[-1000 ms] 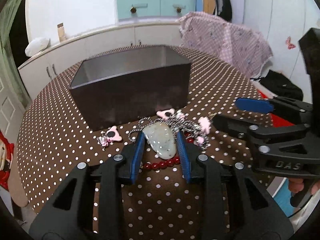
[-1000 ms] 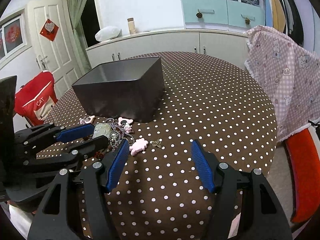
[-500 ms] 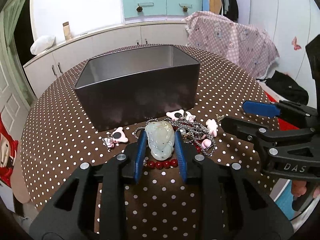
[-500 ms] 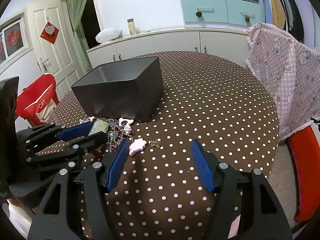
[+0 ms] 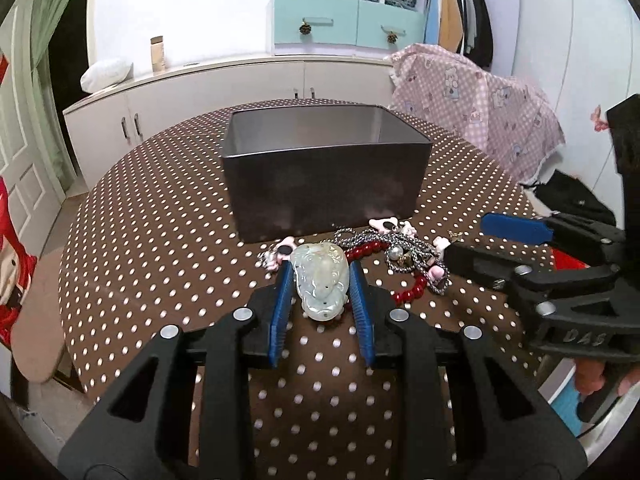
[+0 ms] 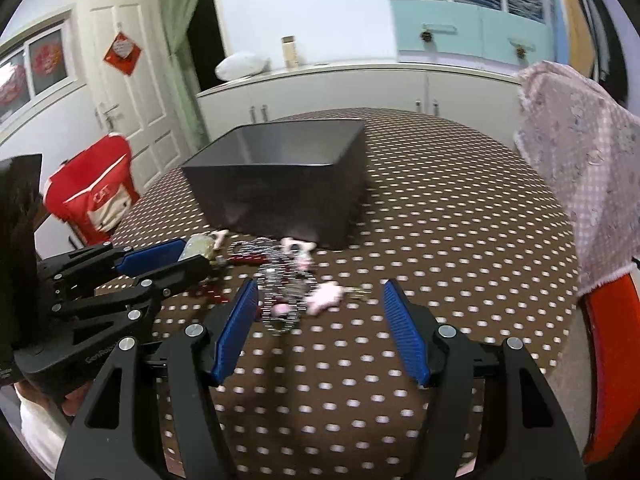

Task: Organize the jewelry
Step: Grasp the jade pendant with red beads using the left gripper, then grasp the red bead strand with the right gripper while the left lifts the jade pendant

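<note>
My left gripper [image 5: 320, 280] is shut on a pale green jade pendant [image 5: 320, 282] and holds it above the dotted tablecloth; a red bead string [image 5: 408, 290] trails from it. The gripper also shows in the right wrist view [image 6: 188, 258]. A pile of jewelry, a silver chain [image 5: 416, 260] and pink charms [image 5: 384, 225], lies in front of the dark open box [image 5: 324, 172]. My right gripper [image 6: 320, 312] is open and empty, just short of the chain [image 6: 280, 284] and a pink charm [image 6: 324, 298].
The round table [image 6: 460, 240] has a brown cloth with white dots. A pink chequered cloth [image 6: 580, 168] hangs at the right, a red chair [image 6: 96, 200] stands at the left. White cabinets [image 5: 224, 92] run along the back wall.
My left gripper has closed on the jade pendant and lifted it, pulling the red beads up. My right gripper has moved forward toward the jewelry pile and stays open.
</note>
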Motion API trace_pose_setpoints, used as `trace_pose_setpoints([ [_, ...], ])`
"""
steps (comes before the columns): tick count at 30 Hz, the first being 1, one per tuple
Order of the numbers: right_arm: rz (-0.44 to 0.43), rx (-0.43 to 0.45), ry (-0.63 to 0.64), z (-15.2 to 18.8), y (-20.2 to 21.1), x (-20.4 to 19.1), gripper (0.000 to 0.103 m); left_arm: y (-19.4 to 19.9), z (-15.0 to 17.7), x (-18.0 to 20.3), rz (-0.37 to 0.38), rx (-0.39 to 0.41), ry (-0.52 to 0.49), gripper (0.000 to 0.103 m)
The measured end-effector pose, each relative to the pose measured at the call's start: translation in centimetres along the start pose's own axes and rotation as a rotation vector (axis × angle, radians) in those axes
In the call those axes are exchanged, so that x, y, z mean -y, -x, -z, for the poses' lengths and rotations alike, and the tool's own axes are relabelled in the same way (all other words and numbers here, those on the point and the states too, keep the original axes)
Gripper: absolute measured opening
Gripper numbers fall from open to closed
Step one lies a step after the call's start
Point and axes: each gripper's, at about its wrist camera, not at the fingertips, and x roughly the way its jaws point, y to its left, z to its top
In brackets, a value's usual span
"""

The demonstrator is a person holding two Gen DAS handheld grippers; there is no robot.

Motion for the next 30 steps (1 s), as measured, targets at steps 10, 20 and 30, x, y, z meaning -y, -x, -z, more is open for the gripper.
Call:
trace_pose_setpoints([
  [10, -0.109, -0.007, 0.203, 0.0, -1.0, -5.1, 0.051, 2.2, 1.7, -2.7, -0.027, 0.039, 0.079, 0.029],
  [20, -0.075, -0.087, 0.198, 0.0, -4.2, -5.4, 0.020, 1.9, 3.4, -4.7, 0.041, 0.042, 0.162, 0.029],
  [30, -0.112, -0.080, 0.074, -0.7, -3.1, -4.4, 0.006, 2.0, 3.5, -4.6, 0.081, 0.058, 0.160, 0.029],
])
